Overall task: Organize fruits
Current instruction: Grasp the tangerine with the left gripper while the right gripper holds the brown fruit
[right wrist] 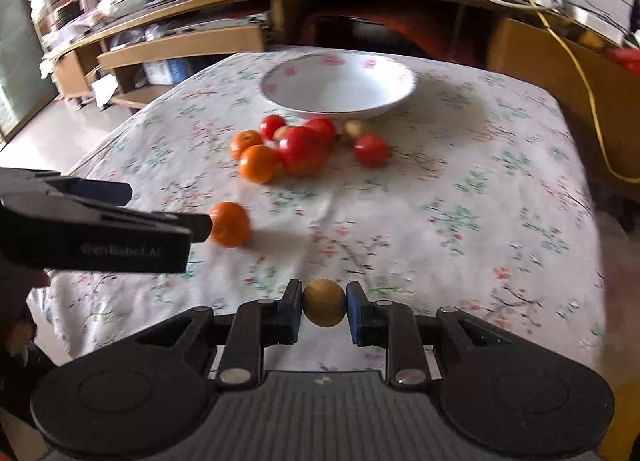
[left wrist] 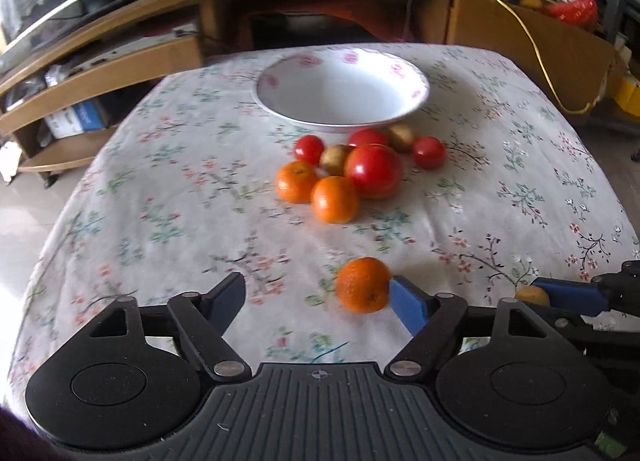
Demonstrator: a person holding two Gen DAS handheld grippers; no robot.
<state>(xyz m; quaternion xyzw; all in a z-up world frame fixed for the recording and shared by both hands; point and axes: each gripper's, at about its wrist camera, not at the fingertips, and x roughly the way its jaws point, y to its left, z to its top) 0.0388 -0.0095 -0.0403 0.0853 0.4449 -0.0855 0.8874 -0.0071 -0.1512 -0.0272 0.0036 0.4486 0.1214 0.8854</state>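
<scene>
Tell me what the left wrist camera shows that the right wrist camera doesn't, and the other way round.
Only the left wrist view shows the left tongs from behind, their jaws wide apart with a lone orange against the inside of the right-hand pad. Only the right wrist view shows clearly the right tongs shut on a small yellow-brown fruit, both pads pressing its sides. Both show the empty white floral bowl, the pile of red, orange and yellowish fruit before it, and the flowered tablecloth.

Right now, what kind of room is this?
Probably a home living room: a floral tablecloth covers the table, a flowered bowl sits on it, and a low wooden media cabinet with cables stands behind.
</scene>
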